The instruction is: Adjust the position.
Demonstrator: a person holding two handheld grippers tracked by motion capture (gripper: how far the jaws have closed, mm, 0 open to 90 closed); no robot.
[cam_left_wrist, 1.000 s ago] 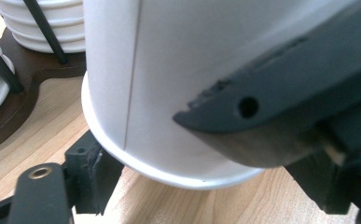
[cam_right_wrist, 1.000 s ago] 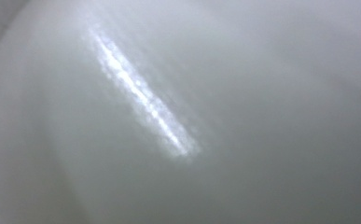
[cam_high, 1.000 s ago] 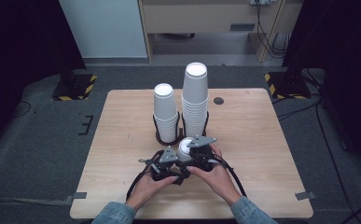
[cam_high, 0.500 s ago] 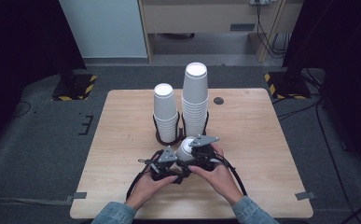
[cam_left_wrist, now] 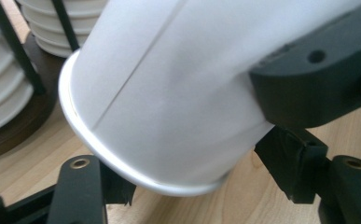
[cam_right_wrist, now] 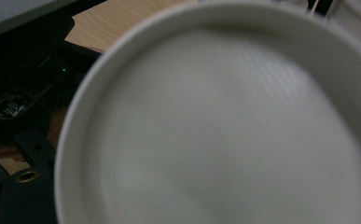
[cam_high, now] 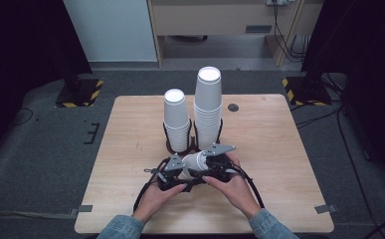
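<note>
Cup: one white paper cup [cam_high: 194, 163] lies on its side, lifted above the near middle of the tabletop [cam_high: 269, 144], between the two claws.
Axis: the cup's long axis runs roughly left to right across the tabletop; in the high view its closed base faces left and a little toward the stacks.
Left claw [cam_high: 172, 174]: its jaws have just been closing, with the cup's rim end [cam_left_wrist: 136, 172] between them in the left gripper view; whether the pads press on the wall cannot be told.
Right claw [cam_high: 215, 167]: the cup's wide round end [cam_right_wrist: 229, 121] lies just before its camera; its jaws are hidden, so apart or together cannot be told.
Hands: two, one on each claw, coming in from the near edge.
Stacks: two stacks of upturned white cups, a shorter left stack [cam_high: 176, 119] and a taller right stack [cam_high: 208, 107], each standing upright in a dark wire holder just behind the held cup.
Tabletop: one light wooden top with a small dark round spot [cam_high: 233, 107] near its far edge.
</note>
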